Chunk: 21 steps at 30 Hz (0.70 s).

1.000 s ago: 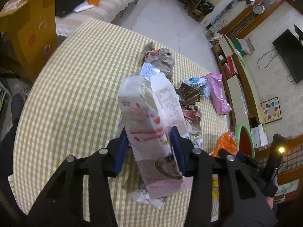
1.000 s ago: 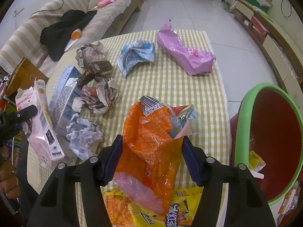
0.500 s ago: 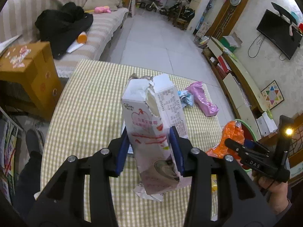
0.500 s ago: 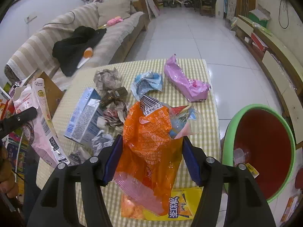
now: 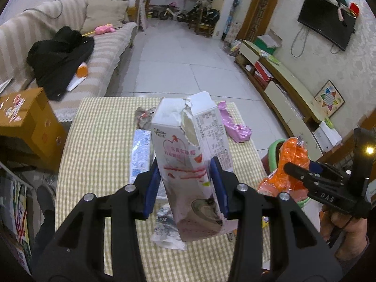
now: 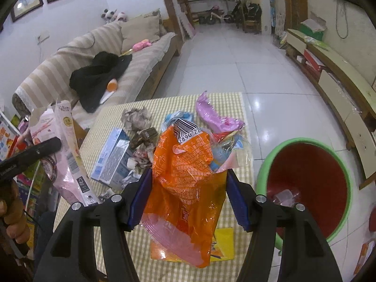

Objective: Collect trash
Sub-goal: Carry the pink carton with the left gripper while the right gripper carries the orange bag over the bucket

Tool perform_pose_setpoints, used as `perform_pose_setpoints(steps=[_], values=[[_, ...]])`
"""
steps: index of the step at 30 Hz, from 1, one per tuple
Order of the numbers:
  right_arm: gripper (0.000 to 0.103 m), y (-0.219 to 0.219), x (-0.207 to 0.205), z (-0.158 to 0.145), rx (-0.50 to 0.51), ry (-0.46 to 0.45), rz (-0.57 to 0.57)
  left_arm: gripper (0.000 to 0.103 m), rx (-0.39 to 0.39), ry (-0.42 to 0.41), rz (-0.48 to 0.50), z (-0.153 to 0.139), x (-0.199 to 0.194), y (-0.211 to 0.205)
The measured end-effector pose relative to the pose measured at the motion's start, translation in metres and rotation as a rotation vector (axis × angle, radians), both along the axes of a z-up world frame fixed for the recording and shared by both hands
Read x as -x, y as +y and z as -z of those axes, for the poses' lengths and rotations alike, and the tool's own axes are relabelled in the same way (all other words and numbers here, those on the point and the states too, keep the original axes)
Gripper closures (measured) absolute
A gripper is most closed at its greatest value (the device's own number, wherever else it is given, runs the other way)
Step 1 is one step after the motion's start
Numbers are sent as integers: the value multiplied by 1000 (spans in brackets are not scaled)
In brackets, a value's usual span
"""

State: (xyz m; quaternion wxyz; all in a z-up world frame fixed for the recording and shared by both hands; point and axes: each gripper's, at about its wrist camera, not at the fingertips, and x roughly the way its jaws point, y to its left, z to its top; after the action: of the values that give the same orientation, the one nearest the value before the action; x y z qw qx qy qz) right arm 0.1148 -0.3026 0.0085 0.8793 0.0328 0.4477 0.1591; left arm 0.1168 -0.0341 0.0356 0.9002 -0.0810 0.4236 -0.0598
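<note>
Even, fairly dim indoor light fills both views. Glare spots shine on the floor tiles (image 6: 256, 103). Strong fisheye bending curves the walls, with black corners. Near things stay sharp; the far hallway looks soft.

Two wrist cameras above one littered table, each looking forward and down along its own fingers.

The left view sits close behind the left gripper (image 5: 186, 185), facing across the checked table (image 5: 98, 155) toward the sofa (image 5: 110, 54) and hallway, with the right gripper (image 5: 298, 171) at its right edge. The right view rides close behind the right gripper (image 6: 188, 195), facing the same way, the green bin (image 6: 265, 169) at its right and the left gripper (image 6: 44, 150) at its left edge. Both share table, sofa, the pink wrapper (image 5: 235, 129) (image 6: 216, 117) and tiled floor.
</note>
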Motion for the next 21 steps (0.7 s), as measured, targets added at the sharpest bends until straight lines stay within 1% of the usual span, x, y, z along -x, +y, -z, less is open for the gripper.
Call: perform_pose_setpoints(steps=[8, 15, 21], values=[[43, -41, 3, -17, -29, -36, 96, 63, 0, -19, 95, -9, -16, -46], [43, -95, 5, -26, -64, -45, 219, 63, 17, -28, 203, -10, -34, -100], [43, -148, 8, -34, -57, -64, 339, 62, 46, -33, 296, -8, -48, -155]])
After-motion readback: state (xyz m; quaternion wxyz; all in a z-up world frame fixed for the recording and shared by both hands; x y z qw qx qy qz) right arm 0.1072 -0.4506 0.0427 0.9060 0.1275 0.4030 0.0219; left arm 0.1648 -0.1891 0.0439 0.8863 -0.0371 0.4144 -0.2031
